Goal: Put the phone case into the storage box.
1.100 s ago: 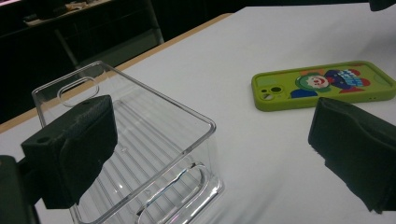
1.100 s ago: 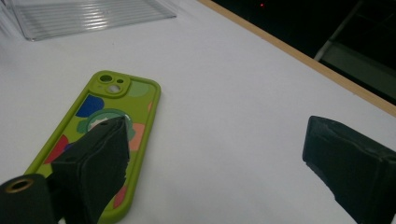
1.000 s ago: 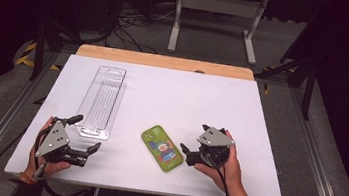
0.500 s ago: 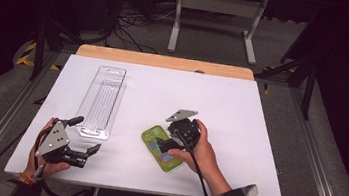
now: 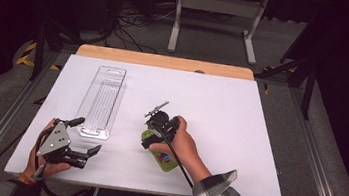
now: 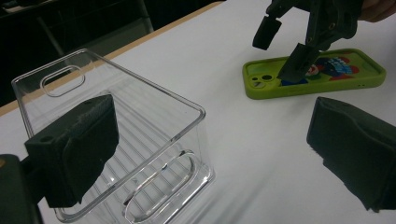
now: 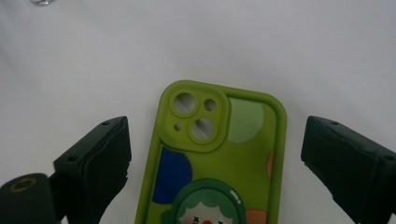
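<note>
At the near left, the left hand-held gripper (image 5: 86,136) sits wide open and empty beside the clear plastic tray (image 5: 103,99). Right of it, the right hand-held gripper (image 7: 212,154) hangs spread wide over the green phone case (image 7: 217,163), lying mid-tabletop (image 5: 241,111), jaws either side, not touching.

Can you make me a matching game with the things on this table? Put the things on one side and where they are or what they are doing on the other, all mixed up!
Things:
1. phone case
2. clear plastic tray
3. left gripper
4. right gripper

Places or states:
A. see-through and empty, lying on the left part of the white table
B. open, jaws on either side of the phone case
C. green, lying flat with its camera holes up
D. open, at the near left edge, next to the tray's near end

Pairs: 1-C, 2-A, 3-D, 4-B
</note>
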